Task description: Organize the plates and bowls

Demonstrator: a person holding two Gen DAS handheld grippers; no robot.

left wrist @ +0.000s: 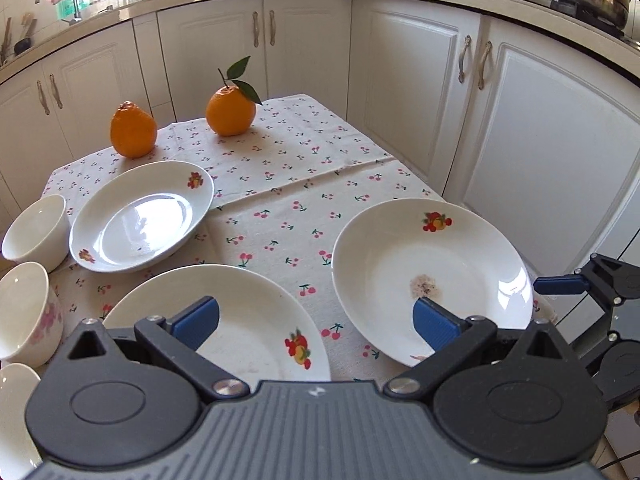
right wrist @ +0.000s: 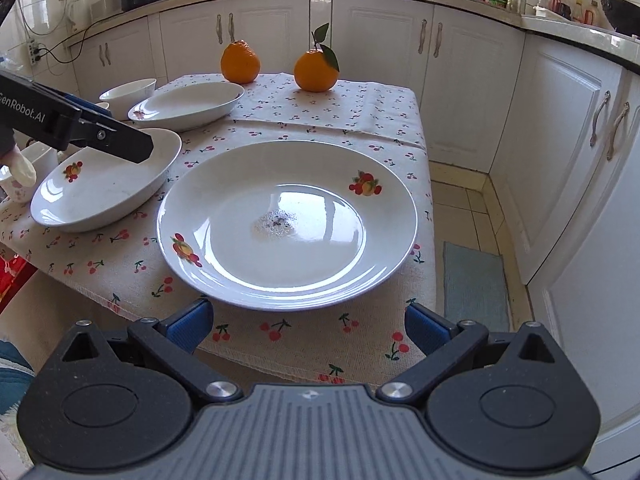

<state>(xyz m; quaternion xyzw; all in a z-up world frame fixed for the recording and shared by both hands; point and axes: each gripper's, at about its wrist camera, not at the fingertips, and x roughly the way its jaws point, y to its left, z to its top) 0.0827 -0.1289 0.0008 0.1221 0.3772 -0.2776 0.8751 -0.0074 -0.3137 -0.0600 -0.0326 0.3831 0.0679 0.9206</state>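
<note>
While both pairs of fingers stand spread and empty, the right gripper (right wrist: 306, 326) hangs just short of the near rim of the soiled plate (right wrist: 286, 220) at the counter's (right wrist: 360, 120) right side, and the left gripper (left wrist: 316, 320) hovers over the near plate (left wrist: 240, 320) beside it — so the job looks barely begun, with a third plate (left wrist: 142, 216) farther back. Next, I judge, one rim must sit between the fingers before lifting and stacking. Bowls (left wrist: 36, 232) at the left edge are partly cut off — their count is unclear.
</note>
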